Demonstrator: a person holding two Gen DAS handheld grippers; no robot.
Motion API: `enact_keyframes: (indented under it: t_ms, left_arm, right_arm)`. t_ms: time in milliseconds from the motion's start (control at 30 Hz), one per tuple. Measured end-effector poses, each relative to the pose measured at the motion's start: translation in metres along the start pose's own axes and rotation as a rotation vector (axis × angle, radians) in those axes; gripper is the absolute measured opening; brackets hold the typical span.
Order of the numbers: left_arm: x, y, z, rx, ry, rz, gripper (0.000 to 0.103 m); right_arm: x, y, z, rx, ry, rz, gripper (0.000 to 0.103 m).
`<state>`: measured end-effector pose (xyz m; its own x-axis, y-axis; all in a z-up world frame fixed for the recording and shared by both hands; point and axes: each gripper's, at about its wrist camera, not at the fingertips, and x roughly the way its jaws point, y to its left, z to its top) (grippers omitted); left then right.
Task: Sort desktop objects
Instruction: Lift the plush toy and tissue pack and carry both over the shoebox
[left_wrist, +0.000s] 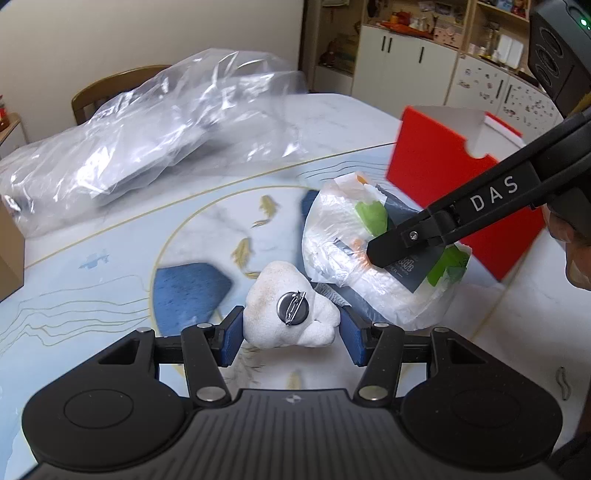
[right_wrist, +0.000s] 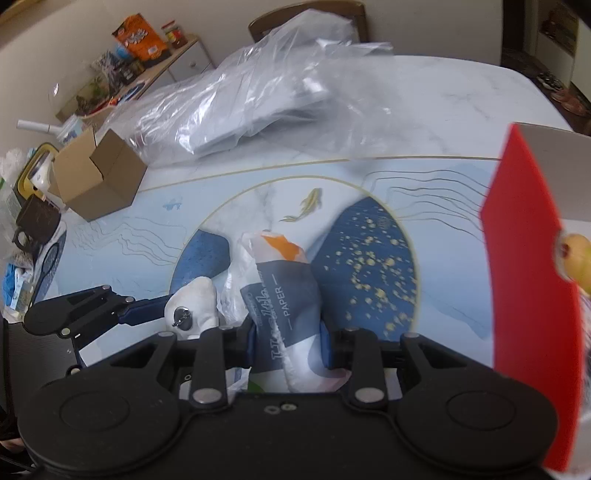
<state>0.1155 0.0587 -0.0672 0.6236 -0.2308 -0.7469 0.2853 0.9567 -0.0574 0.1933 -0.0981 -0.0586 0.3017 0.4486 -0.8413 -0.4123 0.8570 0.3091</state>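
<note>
It was a home dining room. A marble-look table (right_wrist: 461, 99) stood central; behind it a wooden chair (left_wrist: 107, 88), beyond that white cupboards (left_wrist: 406, 62) under cluttered shelves, and to its side a sideboard (right_wrist: 162, 66) with snack packets.

Left gripper (left_wrist: 290, 334) jaws clamp white plush (left_wrist: 284, 314); tissue pack (left_wrist: 373, 251) beyond.

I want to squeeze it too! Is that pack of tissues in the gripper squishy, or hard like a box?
Probably squishy: the tissue pack looks pinched in where the right gripper clamps it. Its crinkly plastic wrap may be a bit slippery. It likely feels light and won't roll.
</note>
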Motion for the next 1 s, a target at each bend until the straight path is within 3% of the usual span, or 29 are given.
enact_keyframes:
  t_ms: [567, 1000]
  left_arm:
    - [-0.038, -0.076, 0.031, 0.142, -0.029, -0.082, 0.054]
    - [-0.046, -0.142, 0.065, 0.214, -0.094, -0.122, 0.054]
  right_arm:
    - [-0.084, -0.035, -0.037, 0.106, -0.096, -0.038, 0.031]
    - [-0.150, -0.096, -0.061, 0.195, -0.219, -0.080, 0.031]
